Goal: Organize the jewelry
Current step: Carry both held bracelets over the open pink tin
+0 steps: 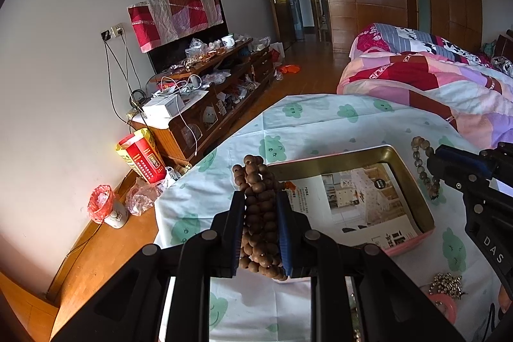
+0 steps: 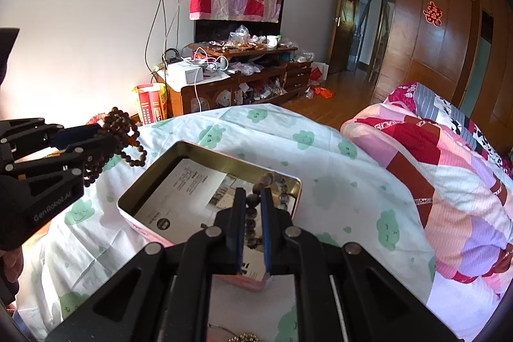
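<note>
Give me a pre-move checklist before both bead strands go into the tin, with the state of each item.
1. Left gripper clamped on the brown bead bundle: ok, beads packed between the pads.
2. Right gripper clamped on the grey bead bracelet: ok, loop hangs from its tips.
3. Tin open with room inside: ok, only a printed leaflet lies in it.
4. Right bracelet over the tin: ok in the right wrist view, though the left wrist view hints it is nearer the rim.
5. Left bundle over the tin: not ok, it hangs off the tin's left side.
6. Bundle free of tangles: cannot tell.
</note>
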### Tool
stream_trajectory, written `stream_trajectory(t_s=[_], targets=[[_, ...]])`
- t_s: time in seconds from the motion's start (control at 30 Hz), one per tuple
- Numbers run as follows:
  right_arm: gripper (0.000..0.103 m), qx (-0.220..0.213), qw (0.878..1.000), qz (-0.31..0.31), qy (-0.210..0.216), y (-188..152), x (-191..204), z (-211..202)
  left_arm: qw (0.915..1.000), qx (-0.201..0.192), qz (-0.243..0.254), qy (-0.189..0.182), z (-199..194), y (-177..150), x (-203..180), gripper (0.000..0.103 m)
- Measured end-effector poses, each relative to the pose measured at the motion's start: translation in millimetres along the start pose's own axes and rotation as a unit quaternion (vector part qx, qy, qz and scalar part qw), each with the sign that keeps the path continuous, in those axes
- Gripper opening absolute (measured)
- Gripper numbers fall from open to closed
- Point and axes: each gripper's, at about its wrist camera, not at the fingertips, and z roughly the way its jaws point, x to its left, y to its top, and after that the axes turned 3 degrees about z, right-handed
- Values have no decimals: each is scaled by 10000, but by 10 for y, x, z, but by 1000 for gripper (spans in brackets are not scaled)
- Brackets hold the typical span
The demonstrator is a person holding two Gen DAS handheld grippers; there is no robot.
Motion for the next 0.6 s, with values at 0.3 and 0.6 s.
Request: stream_trajectory(t_s=[0.3, 0.6], targets=[[11, 48, 10000, -62, -45, 115, 9, 232, 9998, 118, 26, 127, 247, 112, -30, 20], [11, 230, 9996, -77, -126, 110, 9, 491, 9994, 308, -9, 176, 516, 123, -69, 20]])
